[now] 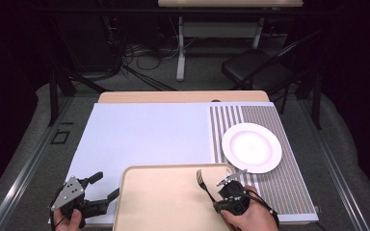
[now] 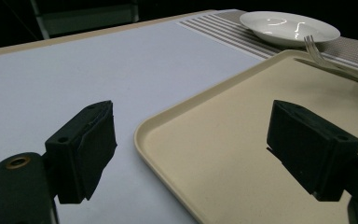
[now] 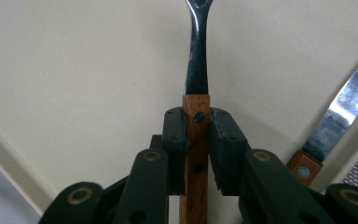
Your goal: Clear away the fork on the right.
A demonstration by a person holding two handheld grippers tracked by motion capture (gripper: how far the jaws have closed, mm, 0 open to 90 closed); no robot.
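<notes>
The right gripper (image 1: 226, 185), low right of centre in the high view, pinches the wooden-handled fork (image 3: 196, 88) over the beige tray (image 1: 159, 202). The right gripper view adds a knife (image 3: 340, 116) beside it. The left gripper (image 1: 101, 187), lower left, is spread.

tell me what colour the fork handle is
Reddish-brown wood with dark rivets on the fork handle, best in the right gripper view.

Plate (image 1: 251, 147) lies on mat (image 1: 289, 192), right of tray (image 1: 164, 202).
</notes>
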